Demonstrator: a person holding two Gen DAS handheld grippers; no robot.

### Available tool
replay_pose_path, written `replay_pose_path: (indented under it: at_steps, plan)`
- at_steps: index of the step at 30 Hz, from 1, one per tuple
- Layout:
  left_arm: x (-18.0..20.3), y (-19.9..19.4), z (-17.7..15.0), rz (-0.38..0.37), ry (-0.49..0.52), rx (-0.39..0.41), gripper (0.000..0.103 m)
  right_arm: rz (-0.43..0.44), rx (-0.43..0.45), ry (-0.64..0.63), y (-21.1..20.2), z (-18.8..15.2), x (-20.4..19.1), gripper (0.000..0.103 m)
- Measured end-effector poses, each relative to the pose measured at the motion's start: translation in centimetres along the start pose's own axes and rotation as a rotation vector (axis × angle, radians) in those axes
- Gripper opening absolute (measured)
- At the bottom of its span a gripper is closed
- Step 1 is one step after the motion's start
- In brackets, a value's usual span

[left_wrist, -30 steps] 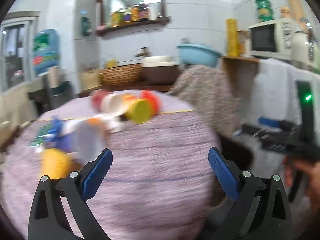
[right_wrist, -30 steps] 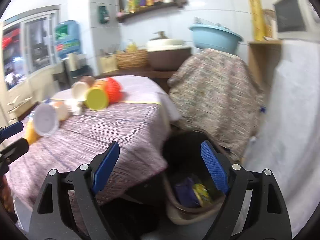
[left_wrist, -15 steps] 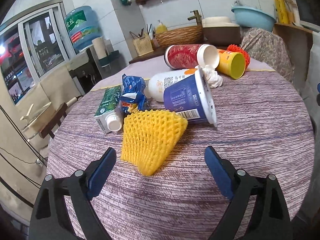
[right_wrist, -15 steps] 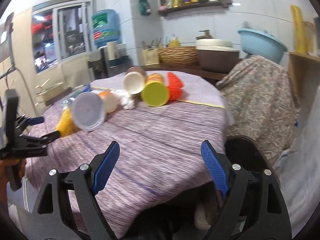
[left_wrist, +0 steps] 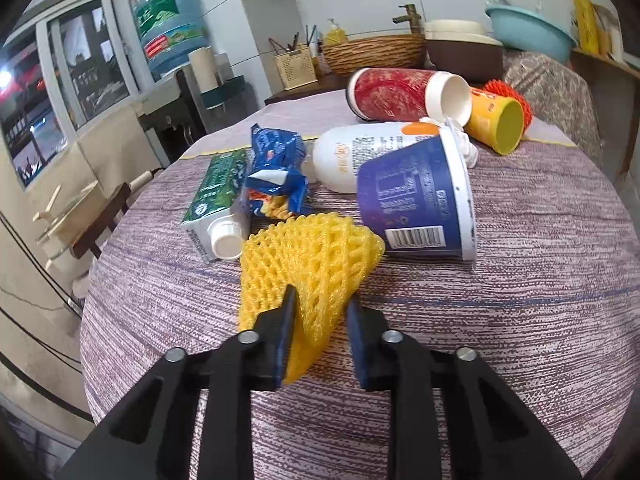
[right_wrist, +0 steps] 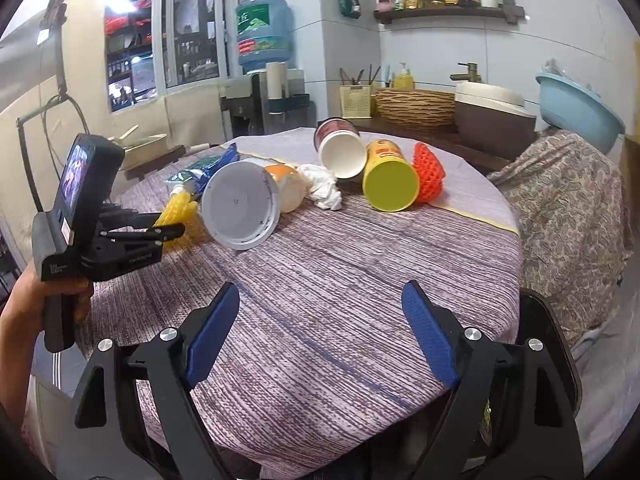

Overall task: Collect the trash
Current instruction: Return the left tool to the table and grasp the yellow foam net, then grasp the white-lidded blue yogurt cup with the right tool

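My left gripper (left_wrist: 320, 312) is shut on the near corner of a yellow foam fruit net (left_wrist: 308, 260) that lies on the round table (left_wrist: 500, 320). Behind it lie a blue tub (left_wrist: 412, 196), a green carton (left_wrist: 216, 200), a blue snack bag (left_wrist: 276, 168), a white bottle (left_wrist: 360, 152), a red cup (left_wrist: 400, 94) and a yellow cup (left_wrist: 496, 124). My right gripper (right_wrist: 320, 328) is open and empty over the table's near edge. The right wrist view shows the left gripper (right_wrist: 172, 232) on the yellow net (right_wrist: 178, 208) at the left.
A crumpled white tissue (right_wrist: 322, 186) and an orange foam net (right_wrist: 428, 176) lie among the cups. A black bin rim (right_wrist: 556, 340) shows below the table's right edge. A counter with a wicker basket (right_wrist: 416, 104) and a cloth-covered stand (right_wrist: 568, 208) stand behind.
My left gripper has moved forward and shut on the yellow net's corner. My right gripper has swung from the bin to face the table, still open.
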State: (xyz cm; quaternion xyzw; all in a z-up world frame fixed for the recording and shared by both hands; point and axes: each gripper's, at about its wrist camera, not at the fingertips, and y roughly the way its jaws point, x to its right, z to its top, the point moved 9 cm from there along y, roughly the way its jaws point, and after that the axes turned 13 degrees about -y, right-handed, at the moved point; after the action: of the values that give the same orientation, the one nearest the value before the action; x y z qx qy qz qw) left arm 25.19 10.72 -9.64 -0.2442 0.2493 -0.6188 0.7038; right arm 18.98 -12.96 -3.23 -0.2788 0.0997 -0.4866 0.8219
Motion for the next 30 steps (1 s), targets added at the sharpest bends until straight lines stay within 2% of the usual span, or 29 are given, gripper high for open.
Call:
replay_pose_path:
  at_steps: [5,11,16,21,24,27,29,30]
  plan:
    - [-0.8,-1.3,-0.2,-0.018,-0.061,0.017,0.015,0.038,-0.014,-0.037,1.0,0.5,-1.5,0.083]
    - [-1.7,-3.9,0.0,-0.04,-0.146,0.072,0.014,0.142,-0.026,-0.086,2.8,2.1,-4.3,0.083]
    - [-2.1,-5.3,-0.4,-0.054,-0.2,0.094,0.014,0.234,-0.052,-0.112,5.5,4.3,-6.7,0.082]
    - [-2.5,-5.9,-0.9,-0.052,-0.229,0.097,0.014,0.28,-0.106,-0.111,9.5,6.1,-8.2,0.08]
    - [-2.9,-6.1,-1.3,-0.045,-0.234,0.099,0.014,0.291,-0.147,-0.099,11.9,6.5,-8.8,0.076]
    - [-3.2,-6.2,-1.5,-0.041,-0.24,0.095,0.014,0.265,-0.175,-0.138,13.4,6.9,-9.4,0.07]
    - [-3.3,-6.1,-1.4,-0.04,-0.244,0.092,0.014,0.263,-0.196,-0.141,14.3,6.9,-9.6,0.054]
    - [-3.3,-6.0,-1.5,-0.039,-0.243,0.091,0.014,0.268,-0.204,-0.135,14.7,6.9,-9.7,0.05]
